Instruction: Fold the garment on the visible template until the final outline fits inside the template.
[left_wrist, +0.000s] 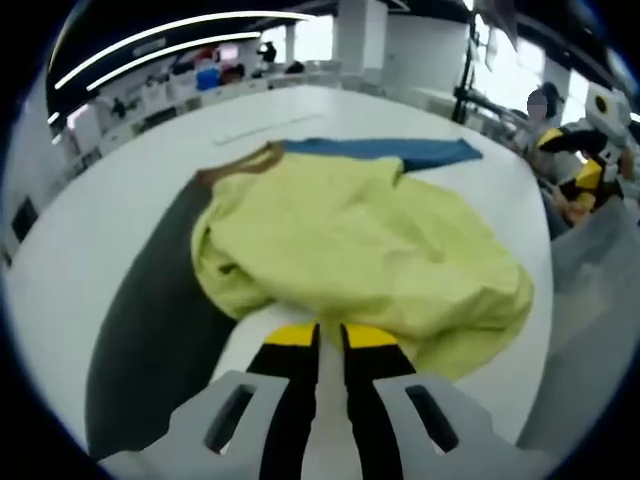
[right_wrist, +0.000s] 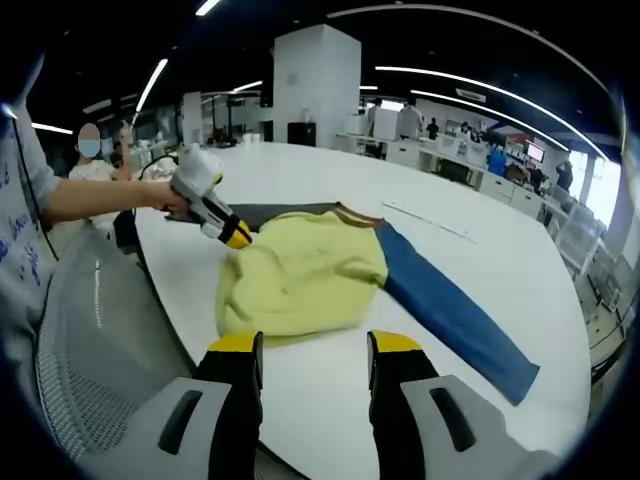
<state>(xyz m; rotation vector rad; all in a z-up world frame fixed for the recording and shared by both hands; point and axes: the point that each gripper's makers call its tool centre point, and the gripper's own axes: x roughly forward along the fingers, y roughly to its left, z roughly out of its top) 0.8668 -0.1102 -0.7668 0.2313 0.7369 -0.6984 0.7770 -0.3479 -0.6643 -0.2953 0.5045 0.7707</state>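
The garment has a yellow body (left_wrist: 350, 240), a blue sleeve (left_wrist: 400, 150), a brown collar (left_wrist: 240, 165) and a dark grey sleeve (left_wrist: 150, 310). It lies bunched on the white table (left_wrist: 120, 190). My left gripper (left_wrist: 332, 338) has its jaws close together at the yellow body's near edge, pinching the cloth. In the right gripper view the left gripper (right_wrist: 238, 236) bites the yellow body (right_wrist: 300, 275) at its far left edge, with the blue sleeve (right_wrist: 450, 310) stretched out to the right. My right gripper (right_wrist: 312, 348) stands open over bare table, just short of the hem.
A faint thin line (right_wrist: 430, 222) runs across the table beyond the garment. A grey mesh chair (right_wrist: 90, 330) stands at the table's near edge on the left. Desks, a white pillar (right_wrist: 315, 85) and people fill the room behind.
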